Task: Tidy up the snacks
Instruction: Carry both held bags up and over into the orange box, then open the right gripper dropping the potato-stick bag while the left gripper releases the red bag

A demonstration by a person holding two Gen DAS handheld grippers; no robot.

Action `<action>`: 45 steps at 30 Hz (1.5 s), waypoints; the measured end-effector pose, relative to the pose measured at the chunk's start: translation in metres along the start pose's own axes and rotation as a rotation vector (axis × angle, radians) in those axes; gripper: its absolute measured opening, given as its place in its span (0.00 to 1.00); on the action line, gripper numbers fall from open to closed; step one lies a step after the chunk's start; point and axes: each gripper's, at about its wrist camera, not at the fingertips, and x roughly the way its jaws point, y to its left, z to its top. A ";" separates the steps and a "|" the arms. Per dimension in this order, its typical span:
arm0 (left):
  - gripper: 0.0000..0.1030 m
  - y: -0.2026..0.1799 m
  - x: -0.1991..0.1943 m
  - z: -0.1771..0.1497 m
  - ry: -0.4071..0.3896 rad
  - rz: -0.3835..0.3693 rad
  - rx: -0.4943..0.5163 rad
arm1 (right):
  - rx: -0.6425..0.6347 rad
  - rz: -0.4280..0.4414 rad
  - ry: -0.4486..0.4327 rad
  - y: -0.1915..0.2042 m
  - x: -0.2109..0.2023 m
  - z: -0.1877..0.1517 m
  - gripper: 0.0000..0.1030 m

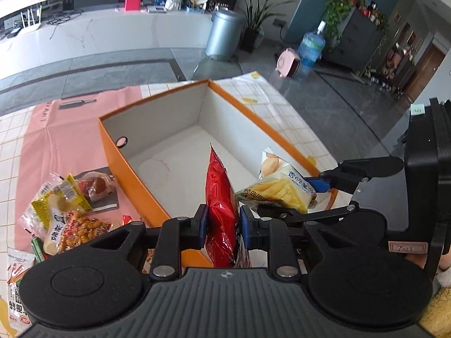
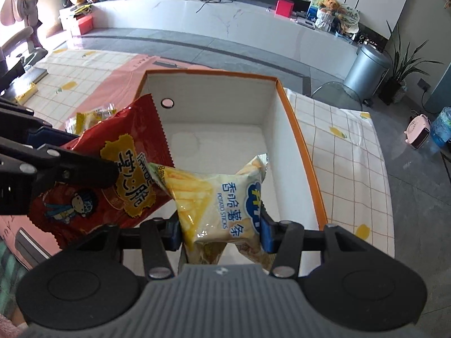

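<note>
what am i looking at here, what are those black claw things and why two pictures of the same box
The black claws are two handheld grippers; a person carries one in each hand, and each has a camera looking along its fingers. The left wrist view shows the left gripper shut on a shiny red snack bag. The right wrist view shows the right gripper shut on a yellow and white potato sticks packet. Both are over an empty orange cardboard box with white inside on a checked tablecloth. More loose snack packets lie beside the box.
</note>
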 end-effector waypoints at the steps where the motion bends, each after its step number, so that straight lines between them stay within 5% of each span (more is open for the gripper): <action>1: 0.25 0.001 0.005 0.001 0.012 -0.007 0.002 | -0.001 0.002 0.014 -0.003 0.006 0.001 0.47; 17: 0.24 0.002 0.067 0.007 0.198 0.001 0.062 | -0.114 0.028 0.191 -0.001 0.071 -0.006 0.48; 29: 0.24 -0.008 0.072 0.004 0.227 0.049 0.107 | -0.145 0.016 0.239 0.004 0.086 -0.007 0.49; 32: 0.31 -0.007 0.066 0.003 0.224 0.058 0.102 | -0.138 0.011 0.231 0.004 0.083 -0.004 0.52; 36: 0.54 -0.009 0.052 0.003 0.190 0.071 0.092 | -0.123 -0.007 0.201 0.004 0.069 0.000 0.65; 45: 0.61 -0.013 0.007 0.004 0.091 0.052 0.070 | -0.064 -0.026 0.147 0.004 0.034 0.001 0.68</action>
